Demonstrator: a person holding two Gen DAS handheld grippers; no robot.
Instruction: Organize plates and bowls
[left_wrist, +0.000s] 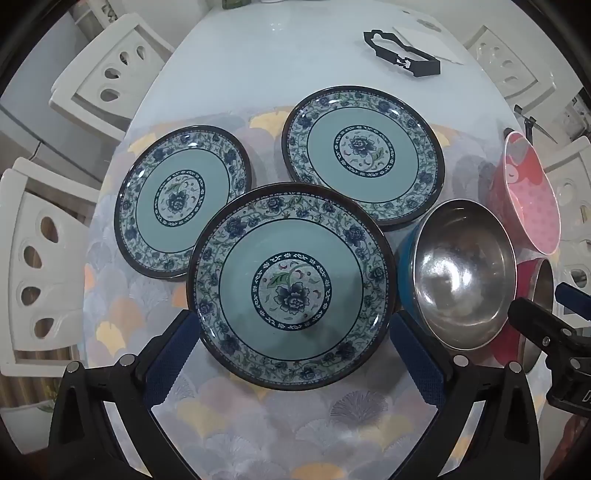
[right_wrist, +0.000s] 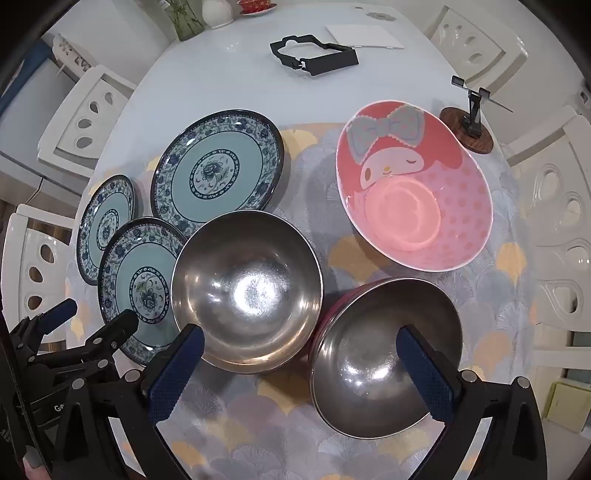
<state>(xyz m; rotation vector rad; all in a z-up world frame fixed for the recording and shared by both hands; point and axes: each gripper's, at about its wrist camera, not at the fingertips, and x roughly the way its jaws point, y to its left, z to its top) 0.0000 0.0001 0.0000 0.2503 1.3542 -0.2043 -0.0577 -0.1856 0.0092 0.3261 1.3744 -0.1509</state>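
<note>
— What does your left wrist camera show?
— My left gripper (left_wrist: 293, 339) hangs over the worktop (left_wrist: 258, 66), jaws spread wide and empty. The nearest plate (left_wrist: 291, 284) lies below between them; two more plates (left_wrist: 183, 206) (left_wrist: 364, 155) lie beyond, a blue-sided steel bowl (left_wrist: 460, 273) just to its right.
— And the right?
— My right gripper (right_wrist: 301, 373) is likewise wide open, holding nothing. Below sit that steel bowl (right_wrist: 247, 291) and a red-sided steel bowl (right_wrist: 384, 354), touching; the pink bowl (right_wrist: 413, 184) stands beyond.

Both the left gripper (left_wrist: 293, 354) and the right gripper (right_wrist: 301, 373) have black angular plastic frames. Their fingers (right_wrist: 177, 373) carry dark blue ridged pads. Round silver screw heads sit at the joints.
</note>
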